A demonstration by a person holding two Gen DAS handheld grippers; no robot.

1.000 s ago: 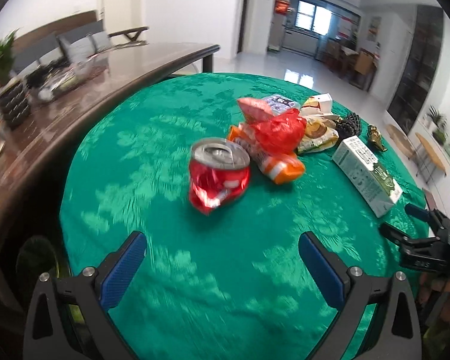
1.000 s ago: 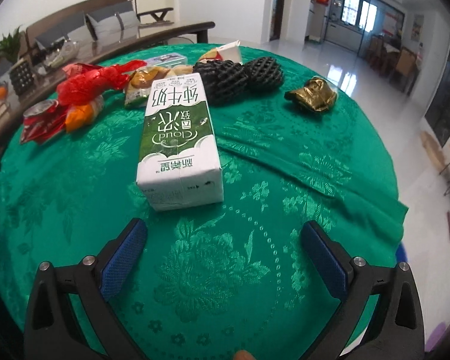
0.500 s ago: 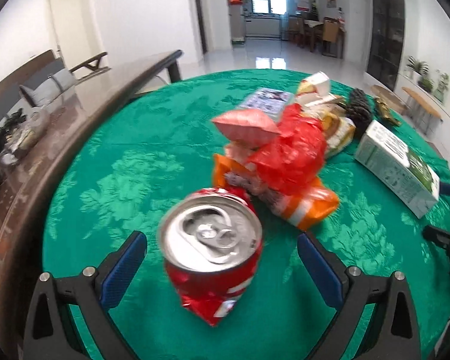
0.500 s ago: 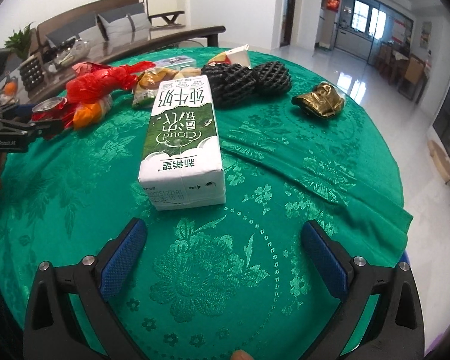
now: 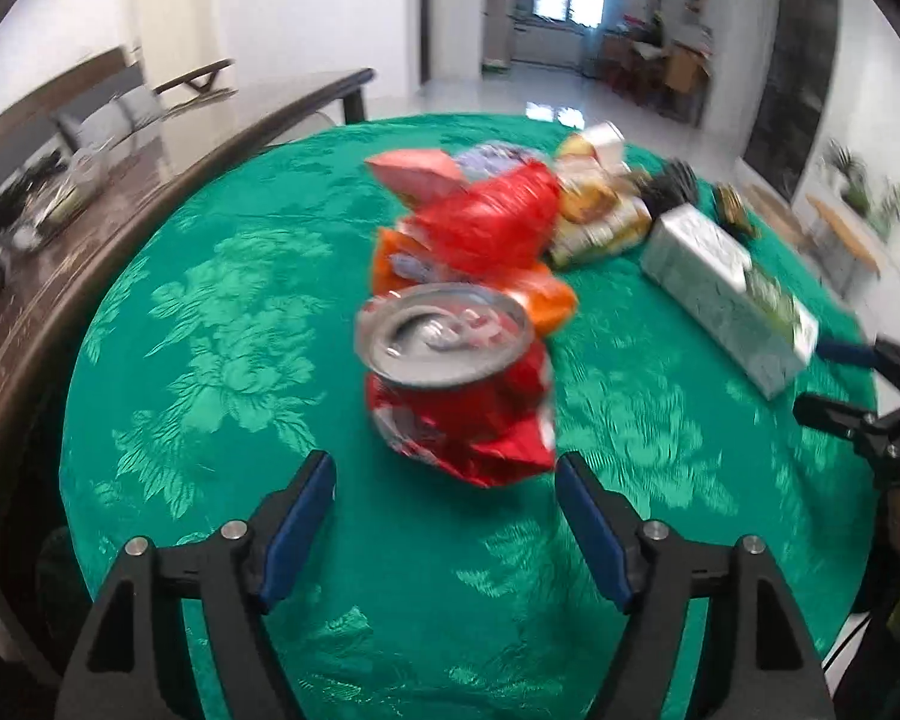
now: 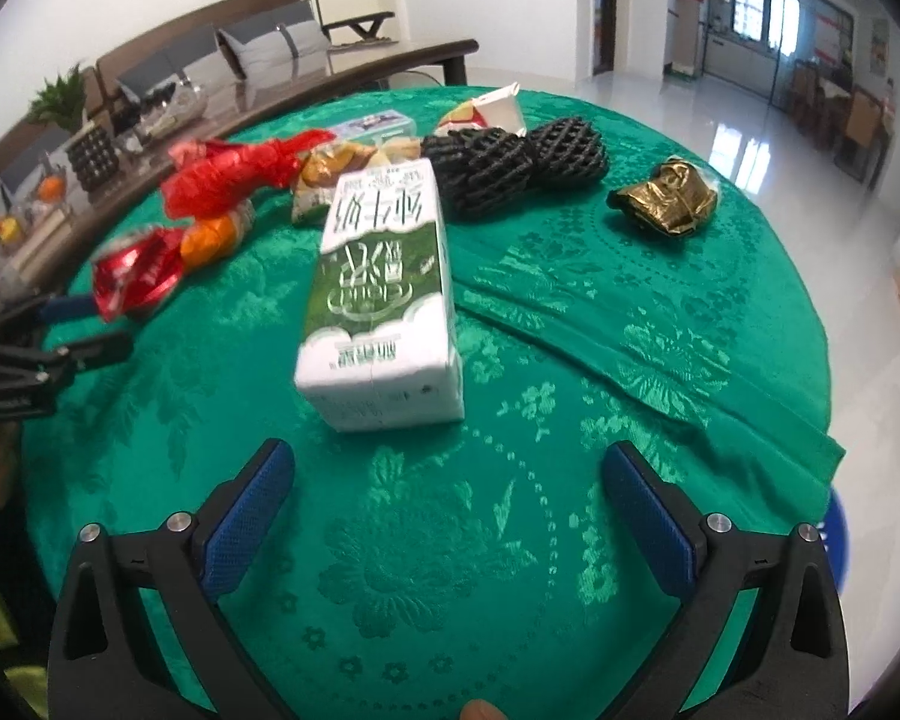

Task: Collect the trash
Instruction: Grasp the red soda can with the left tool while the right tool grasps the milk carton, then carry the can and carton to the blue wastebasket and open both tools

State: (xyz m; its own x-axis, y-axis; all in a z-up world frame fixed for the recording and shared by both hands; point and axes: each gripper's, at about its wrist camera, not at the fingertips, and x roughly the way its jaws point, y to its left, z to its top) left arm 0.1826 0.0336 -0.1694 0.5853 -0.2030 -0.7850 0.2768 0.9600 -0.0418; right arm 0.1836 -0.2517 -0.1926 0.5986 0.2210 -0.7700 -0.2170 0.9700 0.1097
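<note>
A crushed red soda can [image 5: 456,384] stands on the green tablecloth [image 5: 210,312], just ahead of my left gripper [image 5: 444,474]. Its jaws are closing, and the blue pads [image 5: 300,516] stay clear of the can's sides. Behind the can lies a heap of red and orange wrappers [image 5: 480,228]. A green and white milk carton [image 6: 384,300] lies flat a little ahead of my right gripper [image 6: 450,468], which is open and holds nothing. In the right wrist view the can [image 6: 138,276] and left gripper [image 6: 99,327] show at the left edge.
Black foam nets [image 6: 510,162], a gold wrapper [image 6: 666,198], a small white carton [image 6: 498,111] and snack bags [image 6: 330,174] lie farther back. A fold in the cloth [image 6: 570,324] runs right of the milk carton. A dark wooden table [image 5: 60,228] borders the left side.
My left gripper came in close on the red can, then drew back a little while its fingers narrowed. The right gripper's view tilted slightly; the left gripper now shows at its left edge.
</note>
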